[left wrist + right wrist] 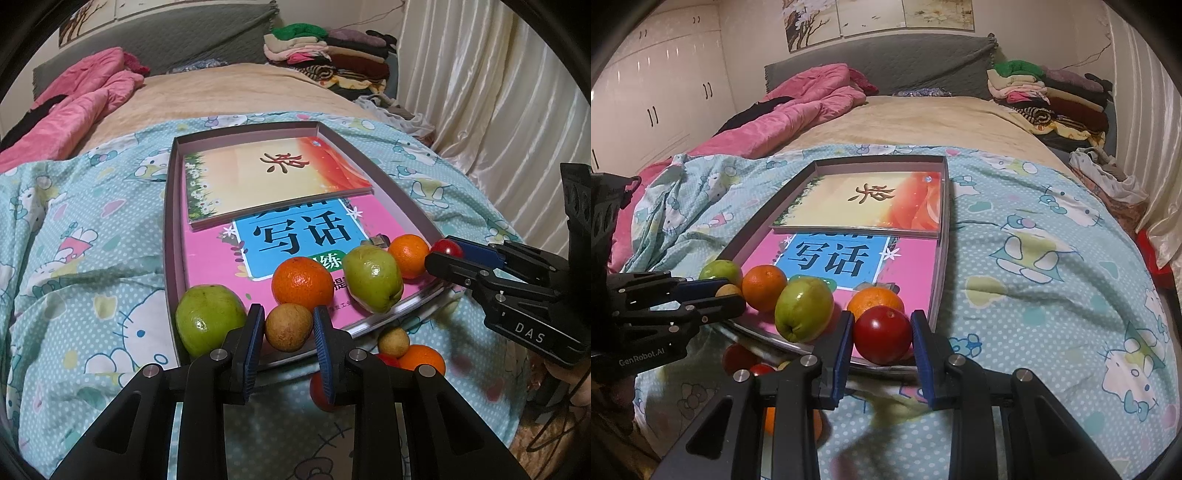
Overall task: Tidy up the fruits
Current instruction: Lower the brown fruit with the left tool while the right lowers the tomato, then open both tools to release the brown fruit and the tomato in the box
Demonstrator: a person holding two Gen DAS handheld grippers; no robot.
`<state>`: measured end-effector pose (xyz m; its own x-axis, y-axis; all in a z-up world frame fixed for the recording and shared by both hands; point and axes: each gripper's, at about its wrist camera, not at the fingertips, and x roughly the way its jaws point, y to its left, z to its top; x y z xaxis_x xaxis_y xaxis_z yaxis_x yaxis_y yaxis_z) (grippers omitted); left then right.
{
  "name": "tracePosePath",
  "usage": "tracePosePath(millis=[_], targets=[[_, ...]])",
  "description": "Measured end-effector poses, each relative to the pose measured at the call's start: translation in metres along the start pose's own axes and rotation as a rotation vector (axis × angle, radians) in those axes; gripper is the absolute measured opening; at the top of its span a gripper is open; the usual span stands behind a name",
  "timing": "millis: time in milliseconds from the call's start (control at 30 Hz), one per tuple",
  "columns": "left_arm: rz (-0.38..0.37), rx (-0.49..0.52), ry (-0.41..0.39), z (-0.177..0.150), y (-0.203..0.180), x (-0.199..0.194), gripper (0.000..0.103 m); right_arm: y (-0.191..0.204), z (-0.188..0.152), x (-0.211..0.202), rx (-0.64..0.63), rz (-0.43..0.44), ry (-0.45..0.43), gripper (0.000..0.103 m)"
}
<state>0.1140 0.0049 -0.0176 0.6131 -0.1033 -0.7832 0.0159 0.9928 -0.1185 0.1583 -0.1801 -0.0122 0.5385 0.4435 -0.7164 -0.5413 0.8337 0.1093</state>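
Tray (173, 236): books, fruit at 6 o'clock | left gripper (289, 328) clamps longan (289, 327) | right gripper (882, 334) clamps tomato (882, 334)

pink quilt (798, 107); folded clothes (328, 55); curtain (480, 92); 2 books (273, 177); wardrobe (653, 92)

The round brown fruit (289, 327) has a dull, rough skin, while the red tomato (882, 335) and green apples (373, 278) shine smooth. The orange tangerines (302, 283) look finely pitted. The pink paper book cover (218, 266) is glossy. The matt grey tray (168, 236) is perhaps cardboard. The patterned blue bedsheet (92, 258) is soft cloth.
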Motion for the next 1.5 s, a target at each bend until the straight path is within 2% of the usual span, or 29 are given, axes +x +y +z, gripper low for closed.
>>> tracePosePath(millis=[300,500,700,867,1000,1100,1133,1167,1500], targets=[[-0.001,-0.001,0.000,0.000,0.000,0.000,0.028,0.001,0.000,-0.001,-0.007,-0.006,-0.004,0.034],[-0.001,-0.001,0.000,0.000,0.000,0.000,0.028,0.003,0.002,-0.010,-0.010,0.006,-0.045,0.034],[-0.003,-0.005,0.001,0.000,-0.002,0.000,0.028,0.006,0.002,-0.009,-0.023,0.007,-0.040,0.035],[-0.006,-0.011,0.000,0.000,0.000,-0.001,0.028,0.004,-0.001,-0.002,-0.019,-0.005,0.000,0.035],[-0.012,-0.016,-0.003,0.001,0.001,-0.003,0.028,0.005,-0.001,-0.003,-0.023,-0.001,-0.009,0.035],[-0.011,-0.016,-0.008,0.001,0.001,-0.005,0.028,0.006,0.000,-0.005,-0.027,-0.002,-0.024,0.041],[-0.012,-0.015,-0.009,0.001,0.002,-0.005,0.028,0.006,0.000,-0.006,-0.026,-0.003,-0.026,0.048],[-0.013,-0.018,-0.010,0.001,0.002,-0.006,0.028,0.006,0.000,-0.007,-0.027,-0.003,-0.032,0.050],[-0.014,-0.019,-0.011,0.001,0.003,-0.006,0.028,0.005,0.003,-0.012,-0.023,0.000,-0.065,0.054]])
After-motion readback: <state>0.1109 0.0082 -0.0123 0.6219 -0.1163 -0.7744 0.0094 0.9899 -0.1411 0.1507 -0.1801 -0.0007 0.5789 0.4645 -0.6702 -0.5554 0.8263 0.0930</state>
